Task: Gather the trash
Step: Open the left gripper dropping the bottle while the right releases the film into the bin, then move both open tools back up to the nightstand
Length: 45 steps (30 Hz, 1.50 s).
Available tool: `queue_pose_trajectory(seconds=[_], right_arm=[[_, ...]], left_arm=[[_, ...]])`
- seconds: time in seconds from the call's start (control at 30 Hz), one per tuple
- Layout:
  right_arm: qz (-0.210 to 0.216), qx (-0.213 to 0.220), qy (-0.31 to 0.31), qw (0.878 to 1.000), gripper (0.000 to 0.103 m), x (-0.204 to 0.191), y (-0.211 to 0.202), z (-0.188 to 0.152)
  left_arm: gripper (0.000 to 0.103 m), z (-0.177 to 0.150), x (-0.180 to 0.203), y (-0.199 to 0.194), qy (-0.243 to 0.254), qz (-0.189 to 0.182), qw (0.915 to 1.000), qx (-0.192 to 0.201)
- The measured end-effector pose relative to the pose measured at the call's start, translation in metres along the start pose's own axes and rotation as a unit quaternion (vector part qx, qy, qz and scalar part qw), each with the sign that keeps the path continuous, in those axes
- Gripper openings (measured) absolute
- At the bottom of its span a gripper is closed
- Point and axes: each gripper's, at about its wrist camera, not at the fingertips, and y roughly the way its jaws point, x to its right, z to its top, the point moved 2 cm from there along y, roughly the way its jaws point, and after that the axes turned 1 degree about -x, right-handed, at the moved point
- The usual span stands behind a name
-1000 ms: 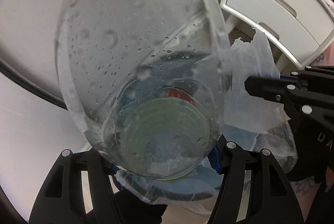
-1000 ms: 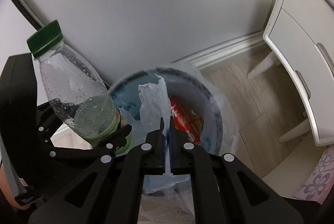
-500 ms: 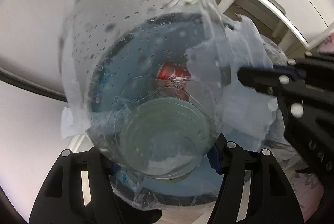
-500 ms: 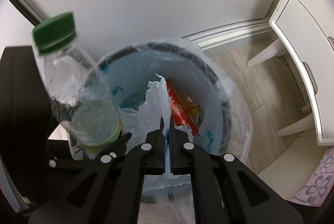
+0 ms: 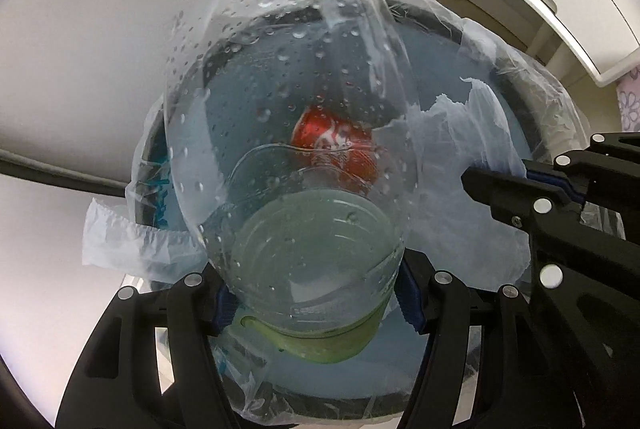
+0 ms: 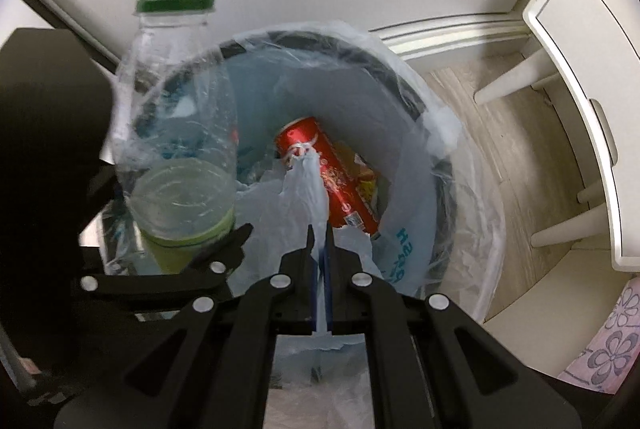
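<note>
Right wrist view: right gripper (image 6: 319, 249) clenched on bin liner (image 6: 304, 185), left gripper (image 5: 316, 303) grasping bottle (image 6: 176, 133) above red can (image 6: 340, 177).

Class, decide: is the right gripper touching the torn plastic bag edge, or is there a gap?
Touching. In the right wrist view the right gripper is shut on the plastic bag: the thin film runs straight down between its closed blue pads.

A red drink can (image 6: 338, 185) inside the bin carries white lettering too small and blurred to read. The plastic bin liner (image 6: 416, 241) shows teal printed characters, also not legible.
</note>
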Motion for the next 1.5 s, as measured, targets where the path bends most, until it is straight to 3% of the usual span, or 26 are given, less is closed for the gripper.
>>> queue_pose_trajectory(seconds=[0.1,0.37,0.43,0.53,0.6,0.73,0.9,1.13,1.5], right_arm=[[-0.001,-0.007,0.005,1.000,0.005,0.004,0.003,-0.003],[-0.018,-0.001,0.002,1.000,0.007,0.004,-0.003,-0.006],[-0.021,-0.001,0.001,1.000,0.037,0.001,-0.005,-0.007],[-0.022,0.006,0.013,1.000,0.071,0.003,-0.009,-0.007],[-0.031,0.019,0.015,0.999,0.082,0.003,-0.015,-0.005],[-0.040,0.034,0.016,0.998,0.095,0.006,-0.024,-0.004],[-0.052,0.061,0.022,0.997,0.096,0.008,-0.046,-0.002],[-0.066,0.118,0.040,0.990,0.096,0.021,-0.099,-0.002],[-0.063,0.250,0.092,0.962,0.096,0.041,-0.190,-0.018]], left_arm=[[0.063,-0.015,0.002,-0.005,0.005,0.003,1.0000,0.000],[0.079,-0.022,0.003,-0.013,0.015,0.017,0.9997,0.008],[0.081,-0.026,0.002,-0.014,0.020,0.024,0.9995,0.008],[0.084,-0.032,0.003,-0.014,0.030,0.035,0.9989,0.009],[0.086,-0.033,0.002,-0.017,0.032,0.037,0.9987,0.012],[0.096,-0.041,0.000,-0.013,0.021,0.046,0.9984,0.027],[0.097,-0.045,-0.003,-0.022,0.019,0.061,0.9969,0.046],[0.097,-0.057,-0.011,-0.064,0.004,0.069,0.9935,0.091],[0.097,-0.061,-0.005,-0.149,-0.023,0.051,0.9847,0.165]])
